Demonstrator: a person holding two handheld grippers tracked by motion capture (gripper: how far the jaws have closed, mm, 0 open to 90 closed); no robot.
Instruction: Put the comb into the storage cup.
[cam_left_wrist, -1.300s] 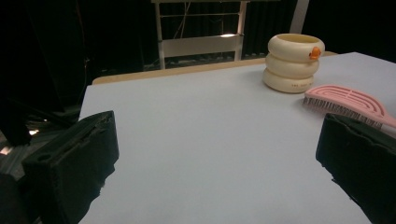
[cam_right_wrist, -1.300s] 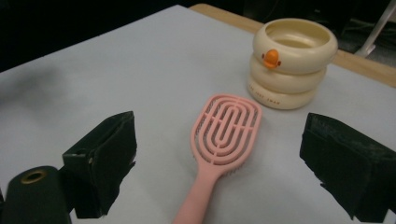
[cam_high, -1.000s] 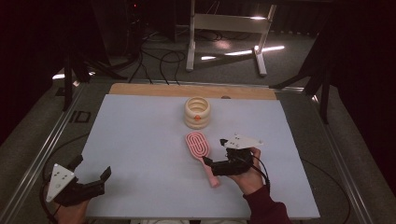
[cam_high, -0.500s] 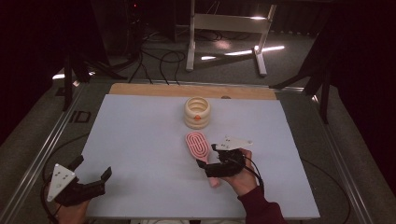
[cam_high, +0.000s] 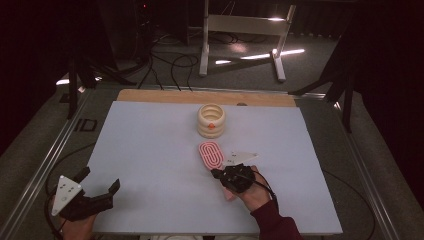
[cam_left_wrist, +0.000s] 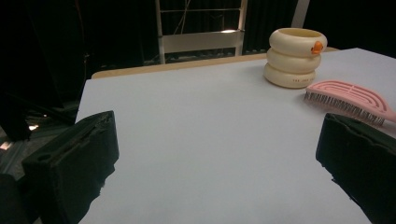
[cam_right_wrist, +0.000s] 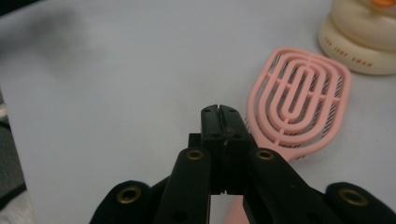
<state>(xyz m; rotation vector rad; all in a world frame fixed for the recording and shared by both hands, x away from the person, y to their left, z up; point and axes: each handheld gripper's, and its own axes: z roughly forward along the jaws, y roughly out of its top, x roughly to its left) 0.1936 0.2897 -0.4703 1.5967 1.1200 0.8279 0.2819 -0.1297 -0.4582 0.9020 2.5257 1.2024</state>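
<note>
While flat on table, pink brush (cam_right_wrist: 299, 100), looped openwork head | right tool (cam_right_wrist: 219, 112) closed beside it

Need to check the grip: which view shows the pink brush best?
The right gripper view: the pink brush lies close, head up, handle under the shut right claw. The high view shows it small; the left gripper view shows its bristled side.

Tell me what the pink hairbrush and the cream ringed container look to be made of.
Pink hairbrush: looks like molded plastic with a matte finish; the head is a one-piece frame of open loops, with thin dark bristles underneath.
Cream ringed container: smooth with a soft sheen, its stacked rounded rings carrying small printed lettering. It could be plastic or silicone, I cannot tell which.
</note>
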